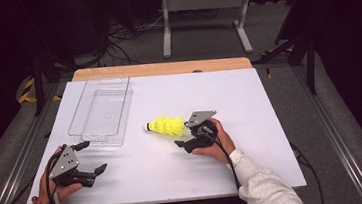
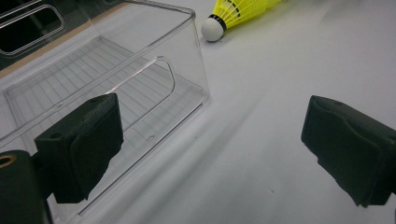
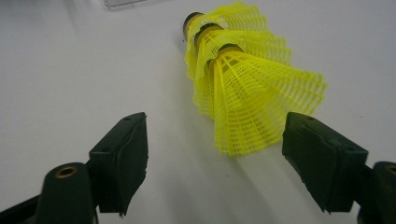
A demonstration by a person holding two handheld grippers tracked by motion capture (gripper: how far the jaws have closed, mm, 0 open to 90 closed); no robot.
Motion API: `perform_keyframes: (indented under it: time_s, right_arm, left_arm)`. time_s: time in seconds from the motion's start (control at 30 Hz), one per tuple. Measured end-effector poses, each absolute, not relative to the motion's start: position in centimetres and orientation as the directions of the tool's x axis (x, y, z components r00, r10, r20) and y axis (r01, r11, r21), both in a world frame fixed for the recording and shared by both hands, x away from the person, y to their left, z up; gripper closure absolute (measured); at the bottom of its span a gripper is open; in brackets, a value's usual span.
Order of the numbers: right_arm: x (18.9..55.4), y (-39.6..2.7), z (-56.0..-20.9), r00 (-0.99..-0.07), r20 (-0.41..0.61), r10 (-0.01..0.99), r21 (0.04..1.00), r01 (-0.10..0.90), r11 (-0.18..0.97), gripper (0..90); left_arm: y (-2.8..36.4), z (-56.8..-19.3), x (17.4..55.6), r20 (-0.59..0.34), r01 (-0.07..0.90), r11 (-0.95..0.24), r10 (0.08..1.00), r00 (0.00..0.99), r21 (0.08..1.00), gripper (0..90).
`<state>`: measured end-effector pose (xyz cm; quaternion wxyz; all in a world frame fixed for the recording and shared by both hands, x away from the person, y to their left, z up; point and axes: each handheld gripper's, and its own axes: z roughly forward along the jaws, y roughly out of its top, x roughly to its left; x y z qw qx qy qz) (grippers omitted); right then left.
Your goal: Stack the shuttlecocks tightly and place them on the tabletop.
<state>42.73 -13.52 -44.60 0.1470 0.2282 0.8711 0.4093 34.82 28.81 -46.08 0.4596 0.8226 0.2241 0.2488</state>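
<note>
Light falls from overhead onto the white worktop [image 1: 251,125], which reads bright and even in the high view while the floor and room behind sink into near black. That view is soft and slightly grainy, with fine detail lost. The right hand-held gripper [image 1: 185,136] casts only a short, faint shadow just beside it. In the left gripper view the clear bin [image 2: 140,70] carries thin white glints along its rims, and the near jaws are blurred. In the right gripper view the yellow shuttlecocks [image 3: 252,93] ahead of the jaws are vivid and fairly sharp, with a pale shadow beneath them; the worktop dims toward the corners.
</note>
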Motion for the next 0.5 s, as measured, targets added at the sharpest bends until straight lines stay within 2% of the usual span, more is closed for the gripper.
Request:
perform_keyframes:
  time_s: [0.1, 0.5]
  right_arm:
    - [42.7, -13.6, -44.6, -0.85, -0.068, 0.523, 0.784, 0.278, 0.555, 19.2]
    - [42.5, -12.2, -45.2, -0.866, -0.067, 0.495, 0.77, 0.271, 0.578, 18.5]
  left_arm:
    - [28.8, -46.1, 34.8, 0.204, 0.139, -0.478, 0.596, 0.777, 0.867, 6.4]
    - [28.6, -46.1, 34.9, 0.215, 0.134, -0.491, 0.59, 0.778, 0.861, 6.4]
